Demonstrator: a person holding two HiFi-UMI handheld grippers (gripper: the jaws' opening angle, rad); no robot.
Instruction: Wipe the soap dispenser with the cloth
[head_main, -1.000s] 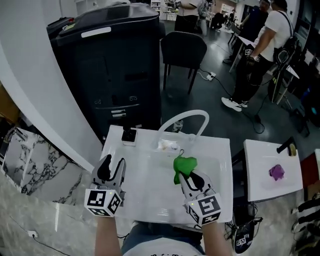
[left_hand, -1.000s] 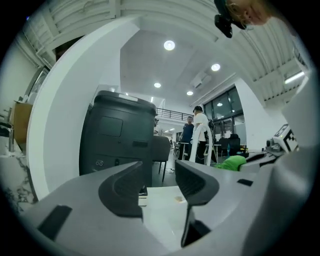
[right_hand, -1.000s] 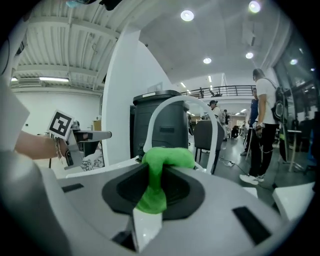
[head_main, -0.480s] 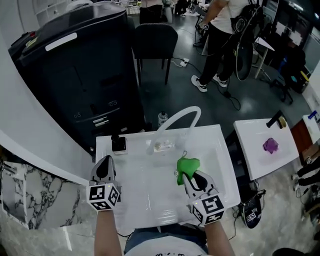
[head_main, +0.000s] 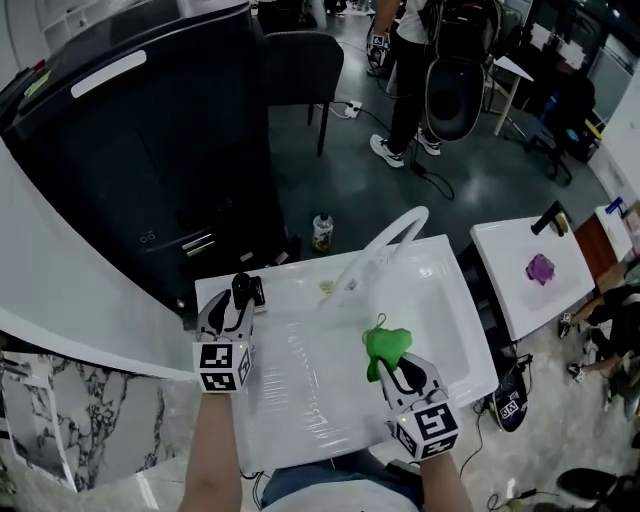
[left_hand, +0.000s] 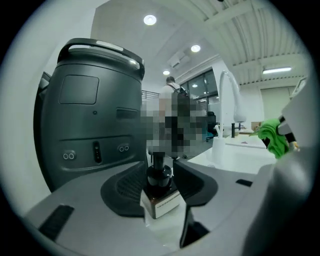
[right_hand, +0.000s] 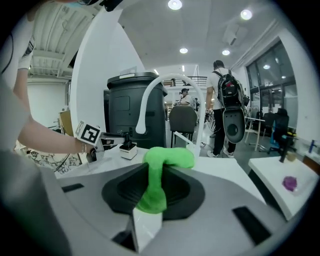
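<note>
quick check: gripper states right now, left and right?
Left gripper: open, jaws have just been opening, soap dispenser stands between them, not clamped.
Right gripper: closed on the green cloth.

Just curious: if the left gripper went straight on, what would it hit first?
The soap dispenser, standing right at the left gripper's tips; its jaws have just been opening, seemingly around it.

Head view's kinda dim and bluish, with soft glare streaks on the white sink (head_main: 450, 290). Both gripper views are heavy fisheye, lines bending toward black corners, and the ceiling lights (right_hand: 175, 4) blow out. The green cloth (right_hand: 157, 175) looks sharp, near foreground goes mushy
</note>
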